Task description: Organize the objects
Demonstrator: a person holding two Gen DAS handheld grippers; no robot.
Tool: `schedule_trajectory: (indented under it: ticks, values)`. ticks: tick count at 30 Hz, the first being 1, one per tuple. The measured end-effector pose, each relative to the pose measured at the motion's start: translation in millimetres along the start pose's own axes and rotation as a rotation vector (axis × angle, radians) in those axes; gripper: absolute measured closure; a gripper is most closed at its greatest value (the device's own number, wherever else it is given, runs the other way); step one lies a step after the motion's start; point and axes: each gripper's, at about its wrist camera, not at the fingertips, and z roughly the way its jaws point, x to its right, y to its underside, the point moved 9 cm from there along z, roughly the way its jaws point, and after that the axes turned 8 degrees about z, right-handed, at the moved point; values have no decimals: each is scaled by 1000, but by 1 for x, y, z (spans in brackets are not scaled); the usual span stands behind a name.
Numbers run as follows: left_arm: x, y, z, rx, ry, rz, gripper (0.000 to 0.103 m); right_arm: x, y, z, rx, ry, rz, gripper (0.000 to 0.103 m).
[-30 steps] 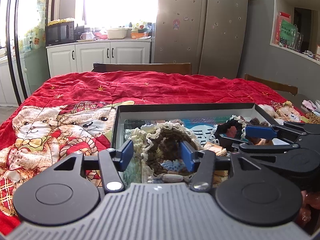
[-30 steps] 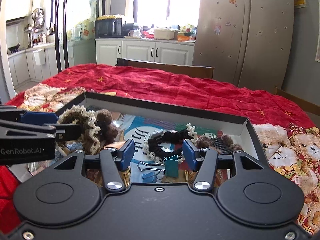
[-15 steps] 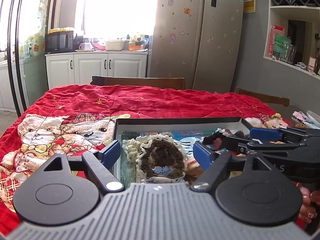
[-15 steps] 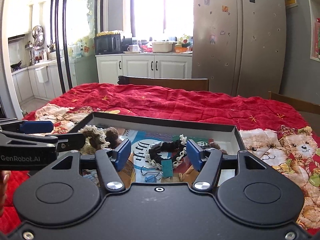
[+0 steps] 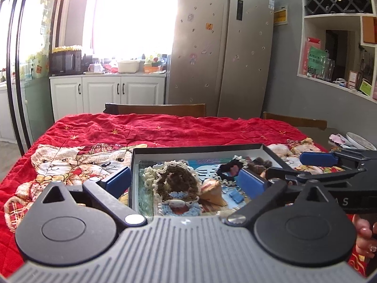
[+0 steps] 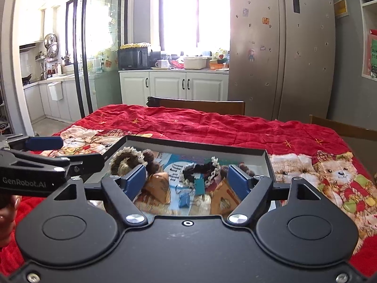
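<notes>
Both tongs, left [image 5: 184, 182] and right [image 6: 186, 180], apart and just widened, empty, above the scrunchie-filled tray [image 5: 202, 147].

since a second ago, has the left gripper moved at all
Yes. The left gripper has pulled back and up from the box, which sits smaller and further off in its view; its jaws have just been opening, nothing between them.

tray [image 5: 202, 146] on blanket [image 5: 165, 129] | scrunchies [image 5: 174, 179] in tray | chair [image 5: 162, 108] behind

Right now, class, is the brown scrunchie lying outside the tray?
No, the brown scrunchie lies inside the black tray with the other items.
</notes>
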Motion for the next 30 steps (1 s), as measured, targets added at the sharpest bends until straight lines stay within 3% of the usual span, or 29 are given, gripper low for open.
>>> schedule_trajectory:
  ticks: [30]
  values:
    - [32, 25, -81, -18, 35, 43, 0, 1, 30, -109, -4, 93, -49, 13]
